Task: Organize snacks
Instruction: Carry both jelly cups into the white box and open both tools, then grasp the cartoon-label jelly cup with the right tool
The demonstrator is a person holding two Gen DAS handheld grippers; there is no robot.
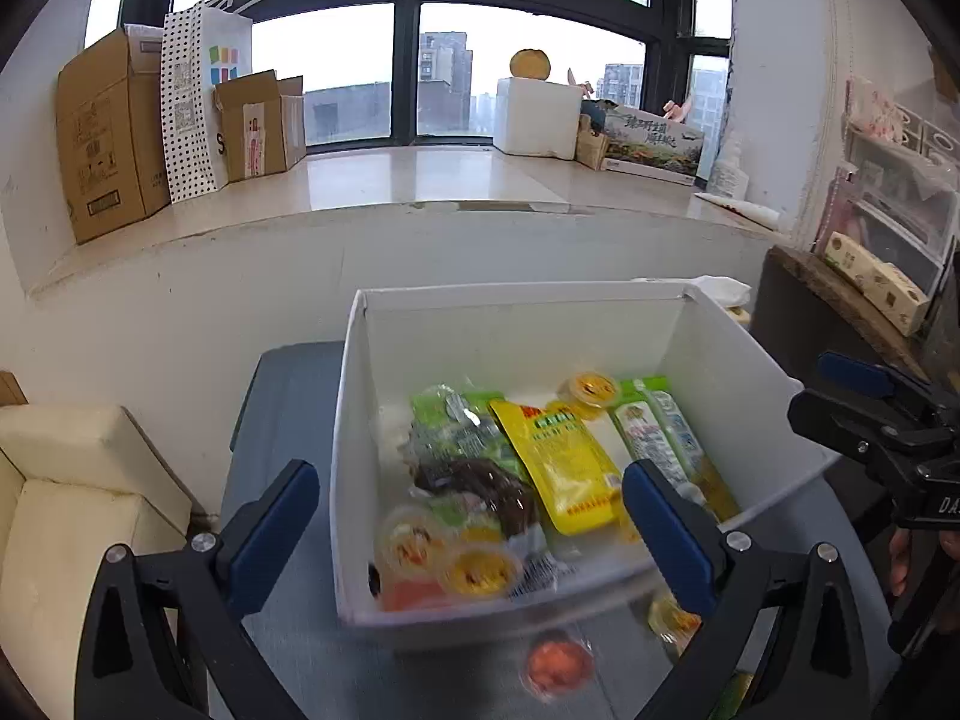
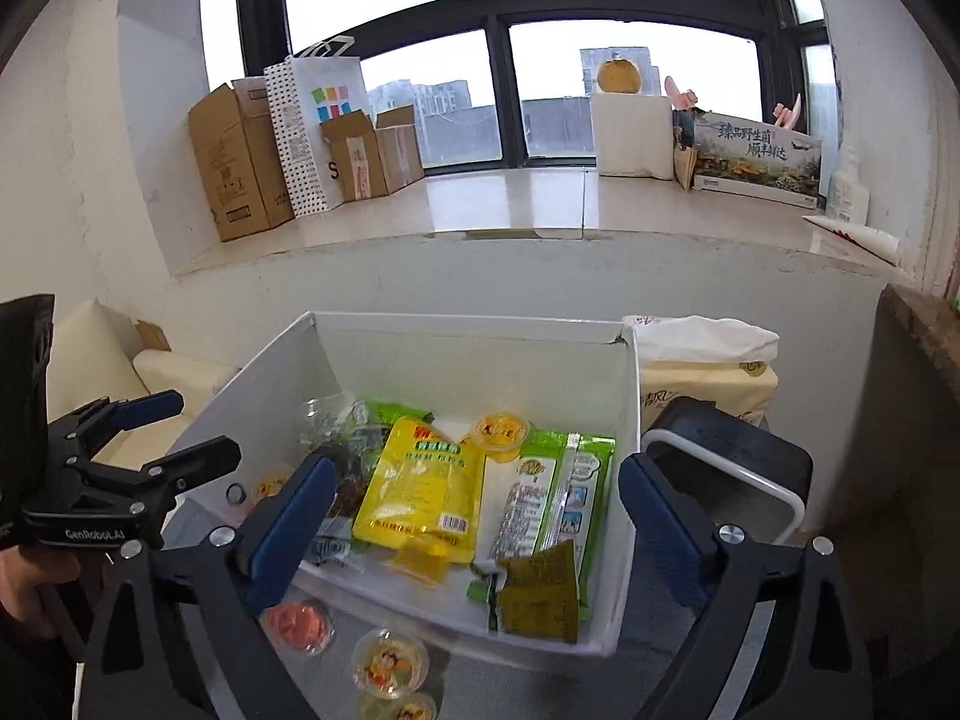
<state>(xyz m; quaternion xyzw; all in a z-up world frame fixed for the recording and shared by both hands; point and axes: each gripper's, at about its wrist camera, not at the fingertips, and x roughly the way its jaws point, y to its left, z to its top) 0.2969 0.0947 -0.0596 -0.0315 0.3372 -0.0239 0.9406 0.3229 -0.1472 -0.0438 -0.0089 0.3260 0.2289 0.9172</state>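
Note:
A white open box [image 1: 354,420] [image 2: 624,420] sits on a grey table and holds several snacks: a yellow pouch [image 1: 558,468] [image 2: 420,492], green-white packets [image 1: 666,438] [image 2: 558,492], a dark packet [image 1: 474,486] and small jelly cups [image 1: 480,570] [image 2: 501,429]. An orange jelly cup [image 1: 558,663] [image 2: 298,624] and yellow jelly cups [image 2: 387,666] lie on the table in front of the box. My left gripper [image 1: 474,522] is open and empty above the box's front. My right gripper [image 2: 477,516] is open and empty over the box.
Cardboard boxes [image 1: 108,138] and a dotted paper bag [image 1: 192,96] stand on the windowsill with a white foam box [image 1: 537,117]. A cream sofa [image 1: 72,498] is at left. A tissue pack [image 2: 708,372] and a black bin [image 2: 726,468] stand right of the box.

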